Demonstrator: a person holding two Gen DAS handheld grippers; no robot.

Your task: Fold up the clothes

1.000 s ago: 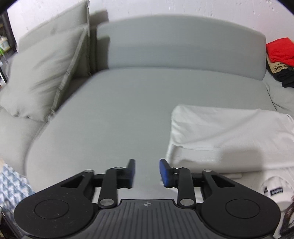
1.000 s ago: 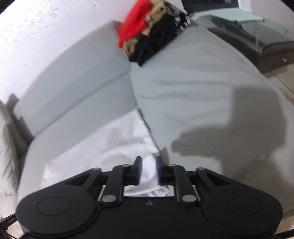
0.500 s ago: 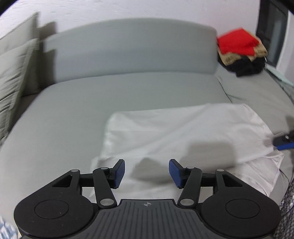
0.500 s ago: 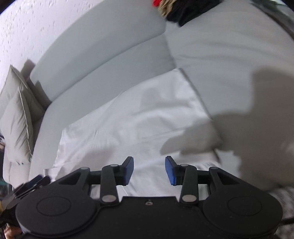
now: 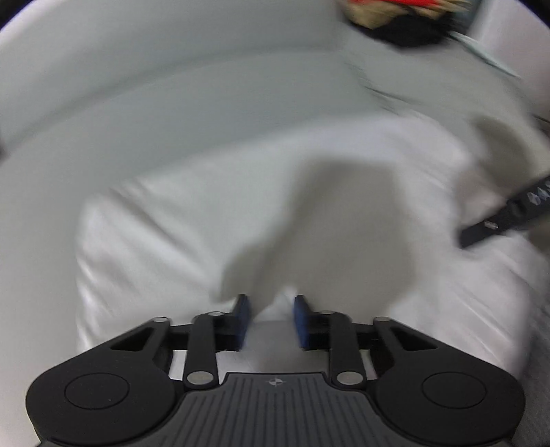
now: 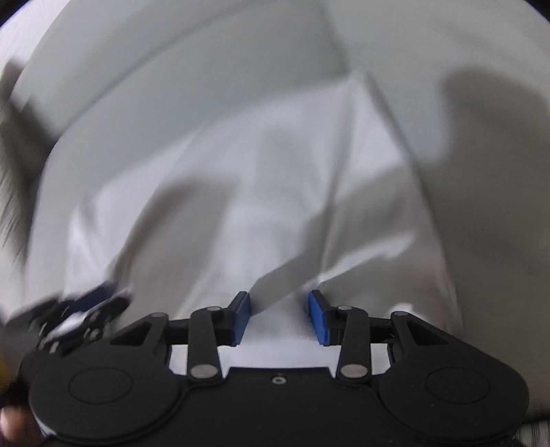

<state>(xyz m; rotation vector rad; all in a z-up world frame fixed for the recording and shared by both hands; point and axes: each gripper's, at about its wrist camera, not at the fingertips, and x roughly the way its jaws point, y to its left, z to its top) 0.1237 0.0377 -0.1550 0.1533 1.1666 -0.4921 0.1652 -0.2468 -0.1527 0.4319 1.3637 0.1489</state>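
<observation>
A white garment (image 5: pixel 213 220) lies spread flat on the grey sofa seat (image 5: pixel 172 113), blurred by motion in both views. My left gripper (image 5: pixel 270 318) is open low over the garment's near edge, cloth showing between its blue pads. My right gripper (image 6: pixel 278 316) is open too, close over the white garment (image 6: pixel 275 192) near a folded seam. The right gripper's black finger (image 5: pixel 505 216) shows at the right edge of the left wrist view. The left gripper (image 6: pixel 82 309) appears blurred at lower left in the right wrist view.
A pile of folded clothes (image 5: pixel 402 17), red, tan and black, sits at the sofa's far right. The grey backrest (image 5: pixel 137 51) curves behind the seat. A dark blurred cushion (image 6: pixel 13 144) is at the left edge of the right wrist view.
Both grippers have dropped down close to the white garment. The right gripper, shut a second ago, opened. The left gripper's jaws have narrowed a little.
</observation>
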